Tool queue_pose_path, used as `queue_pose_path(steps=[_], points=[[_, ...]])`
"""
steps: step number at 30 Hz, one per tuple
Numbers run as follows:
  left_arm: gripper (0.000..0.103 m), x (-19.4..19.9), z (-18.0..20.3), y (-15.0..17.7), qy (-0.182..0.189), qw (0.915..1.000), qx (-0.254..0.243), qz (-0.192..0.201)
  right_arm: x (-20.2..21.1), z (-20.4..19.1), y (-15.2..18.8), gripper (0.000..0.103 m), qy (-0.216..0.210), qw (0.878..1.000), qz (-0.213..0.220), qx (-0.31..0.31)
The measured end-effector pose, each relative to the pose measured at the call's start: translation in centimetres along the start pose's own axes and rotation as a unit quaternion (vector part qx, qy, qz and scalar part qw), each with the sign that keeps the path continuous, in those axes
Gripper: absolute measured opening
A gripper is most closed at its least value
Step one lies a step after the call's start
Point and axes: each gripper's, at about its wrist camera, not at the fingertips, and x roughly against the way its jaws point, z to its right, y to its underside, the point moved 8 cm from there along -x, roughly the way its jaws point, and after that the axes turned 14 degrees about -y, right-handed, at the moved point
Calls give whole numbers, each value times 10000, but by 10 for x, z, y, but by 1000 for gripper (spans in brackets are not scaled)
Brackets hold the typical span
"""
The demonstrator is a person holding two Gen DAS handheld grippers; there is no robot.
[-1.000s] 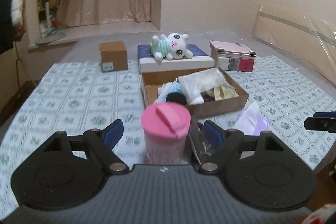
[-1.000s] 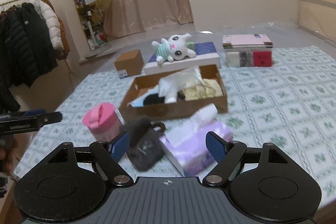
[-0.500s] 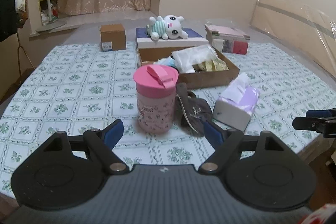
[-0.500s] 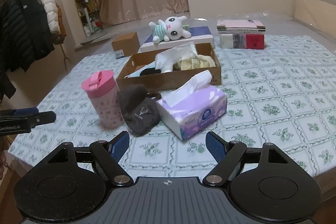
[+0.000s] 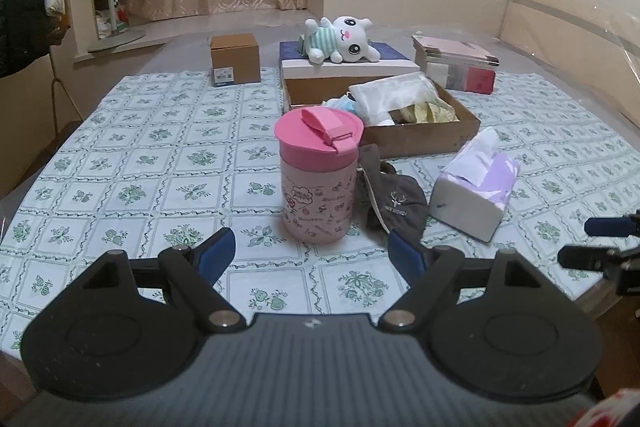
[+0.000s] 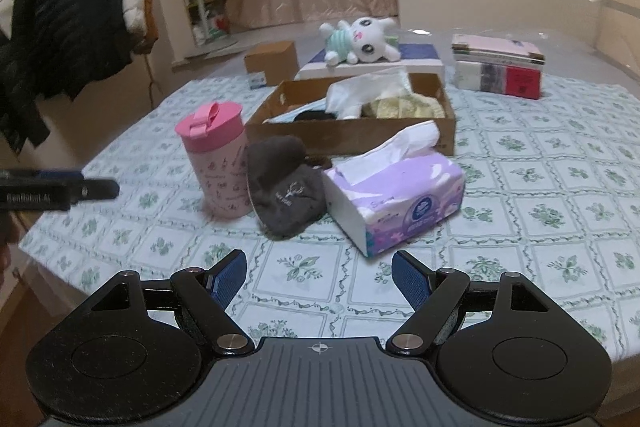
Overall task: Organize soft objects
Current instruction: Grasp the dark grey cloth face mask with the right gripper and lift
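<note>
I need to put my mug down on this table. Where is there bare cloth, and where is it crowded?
Bare cloth lies left of the pink cup, up to the small cardboard box, and right of the tissue pack, below the stacked books. It is crowded between them: cup, dark cap, tissue pack and full cardboard tray sit close together.

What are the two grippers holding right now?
Nothing. The left gripper and the right gripper are both open and empty, above the table edge, short of the cup, hat and tissues.
</note>
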Motion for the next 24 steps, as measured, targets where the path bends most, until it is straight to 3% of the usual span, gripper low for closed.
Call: queue_pose_path(steps=[9, 16, 24], points=[[81, -22, 5, 3, 44, 9997, -242, -40, -42, -16, -8, 79, -145, 9899, -423, 1347], [81, -50, 5, 6, 250, 9984, -497, -76, -102, -26, -12, 79, -287, 9651, -935, 2428], [81, -88, 5, 8, 454, 9968, -641, -129, -174, -15, -17, 79, -266, 9374, -1516, 3125]])
